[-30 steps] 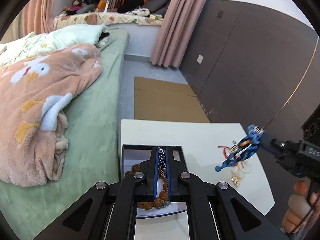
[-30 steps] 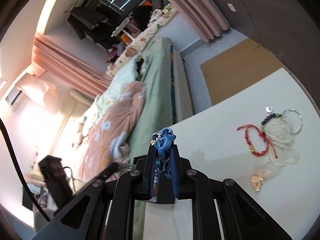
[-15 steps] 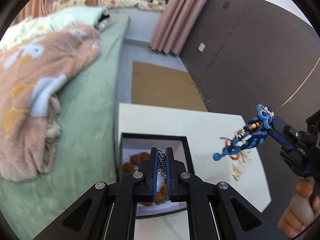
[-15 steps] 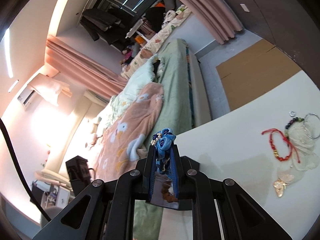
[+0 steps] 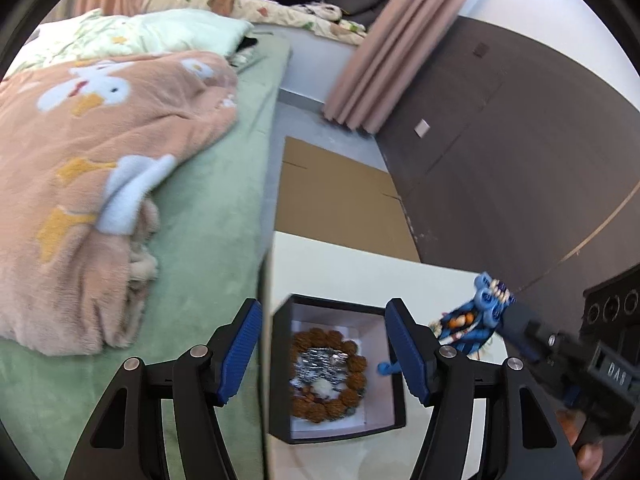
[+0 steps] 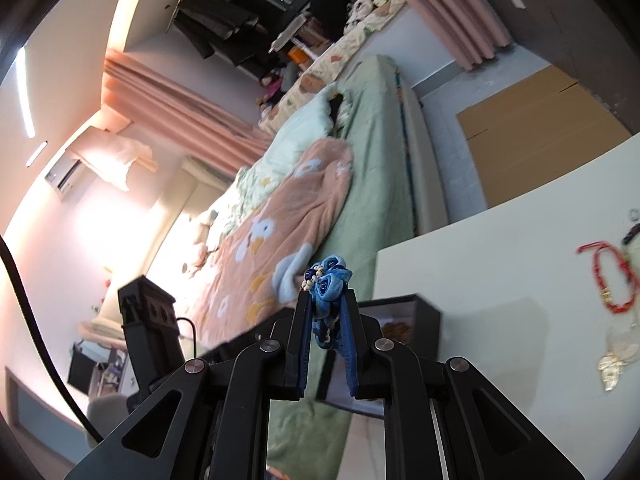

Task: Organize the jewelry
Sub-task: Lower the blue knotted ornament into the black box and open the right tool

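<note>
Bedroom: green bed (image 5: 216,216) with peach duck blanket (image 5: 92,152) on the left, pink curtain (image 5: 384,48) and dark wall panels far right, cardboard (image 5: 336,200) on the floor beyond. White table (image 5: 352,272) near, bearing a black box (image 5: 394,400) with brown bead bracelet (image 5: 356,380) ringing a silvery piece inside. Left gripper (image 5: 322,350) spread wide over the box, holding nothing. Right gripper (image 6: 326,312) clamped on blue flower bracelet (image 6: 326,280), just right of the box. Red bracelet (image 6: 608,276) far right on the table.
</note>
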Demonstrator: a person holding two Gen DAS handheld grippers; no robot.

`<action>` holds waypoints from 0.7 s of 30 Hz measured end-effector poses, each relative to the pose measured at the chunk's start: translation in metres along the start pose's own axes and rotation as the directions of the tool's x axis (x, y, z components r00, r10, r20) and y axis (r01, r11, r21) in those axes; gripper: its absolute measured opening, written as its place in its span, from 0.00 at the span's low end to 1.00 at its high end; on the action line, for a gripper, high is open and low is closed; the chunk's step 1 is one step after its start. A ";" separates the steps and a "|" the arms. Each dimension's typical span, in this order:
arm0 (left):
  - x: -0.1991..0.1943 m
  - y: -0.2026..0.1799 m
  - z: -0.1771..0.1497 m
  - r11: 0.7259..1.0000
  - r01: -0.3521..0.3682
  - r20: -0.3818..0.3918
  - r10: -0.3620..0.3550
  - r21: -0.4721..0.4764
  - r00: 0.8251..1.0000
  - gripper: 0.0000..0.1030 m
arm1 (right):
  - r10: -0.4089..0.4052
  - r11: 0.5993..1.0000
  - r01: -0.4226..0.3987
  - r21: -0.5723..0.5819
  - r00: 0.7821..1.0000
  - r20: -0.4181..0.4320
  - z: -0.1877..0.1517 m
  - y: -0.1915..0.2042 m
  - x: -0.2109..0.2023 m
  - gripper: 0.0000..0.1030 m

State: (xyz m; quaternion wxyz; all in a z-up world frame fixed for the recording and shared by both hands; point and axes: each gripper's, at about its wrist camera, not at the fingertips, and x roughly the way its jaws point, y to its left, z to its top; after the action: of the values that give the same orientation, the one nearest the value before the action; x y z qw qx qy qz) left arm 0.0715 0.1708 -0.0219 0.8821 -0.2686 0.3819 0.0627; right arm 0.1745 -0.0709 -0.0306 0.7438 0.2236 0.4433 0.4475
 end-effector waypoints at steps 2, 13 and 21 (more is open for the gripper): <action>-0.002 0.008 0.001 1.000 -0.006 0.006 0.006 -0.025 1.000 0.63 | 0.006 1.000 -0.006 -0.004 1.000 -0.015 -0.004 0.003 0.011 0.24; -0.015 -0.008 -0.011 0.999 -0.025 0.036 0.024 0.030 0.999 0.63 | -0.134 0.991 0.134 0.025 0.991 -0.010 -0.006 -0.019 -0.009 0.56; -0.011 -0.036 -0.024 0.997 0.004 0.026 -0.006 0.075 1.000 0.63 | -0.194 0.979 0.186 0.081 0.976 0.098 -0.001 -0.039 -0.077 0.72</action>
State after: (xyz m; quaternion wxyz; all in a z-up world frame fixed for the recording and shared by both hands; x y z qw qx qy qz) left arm 0.0596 0.1281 -0.0124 0.8967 -0.2353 0.3717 0.0497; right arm 0.1757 -0.1575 -0.0243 0.7970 0.2300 0.4386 0.3458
